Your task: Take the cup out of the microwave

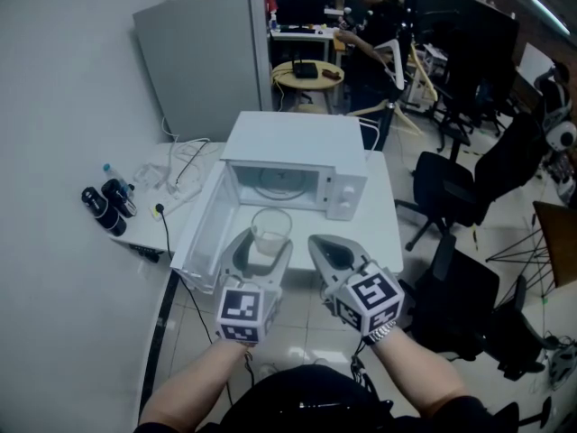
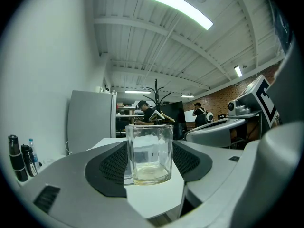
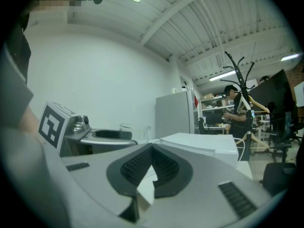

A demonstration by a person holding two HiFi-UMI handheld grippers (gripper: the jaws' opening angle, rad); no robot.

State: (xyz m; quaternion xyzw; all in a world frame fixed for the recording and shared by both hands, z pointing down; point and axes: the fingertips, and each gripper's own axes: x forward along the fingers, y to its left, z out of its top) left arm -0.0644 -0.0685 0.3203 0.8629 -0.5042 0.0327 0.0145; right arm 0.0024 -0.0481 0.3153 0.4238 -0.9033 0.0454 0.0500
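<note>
The clear glass cup [image 1: 270, 231] stands between the jaws of my left gripper [image 1: 261, 244], just in front of the white microwave [image 1: 297, 142], whose door [image 1: 203, 228] hangs open to the left. In the left gripper view the cup [image 2: 148, 153] is upright, with a dark pad pressed against each side; it looks empty apart from a pale film at the bottom. My right gripper [image 1: 326, 246] is beside it on the right, shut with nothing in it. In the right gripper view the pads [image 3: 166, 167] meet at the tips, and the cup [image 3: 130, 129] shows faintly at the left.
The microwave's cavity [image 1: 279, 186] is open, its turntable bare. Black bottles [image 1: 108, 206] and loose cables [image 1: 180, 165] lie on the white table at the left. A grey cabinet [image 1: 203, 57] stands behind. Office chairs [image 1: 460, 188] are at the right, and a person [image 1: 370, 16] at the back.
</note>
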